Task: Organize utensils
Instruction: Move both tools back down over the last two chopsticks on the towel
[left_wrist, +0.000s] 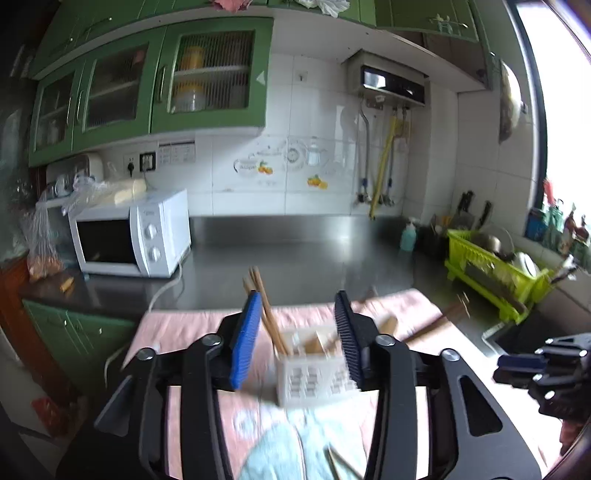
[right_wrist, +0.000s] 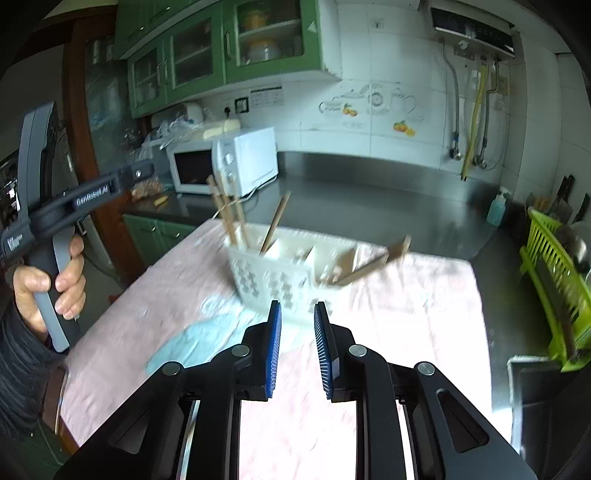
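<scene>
A white plastic utensil caddy with a perforated lattice wall and several compartments stands on a pink cloth with a pale blue patch, spread over a dark steel counter. Wooden chopsticks stand upright in its left compartments; another wooden piece leans out at its right end. The left gripper has ribbed blue pads set apart, nothing pressed between them. The right gripper stands slightly parted and empty, just short of the caddy. Behind are a white microwave, green glass-fronted cabinets and white tiles.
</scene>
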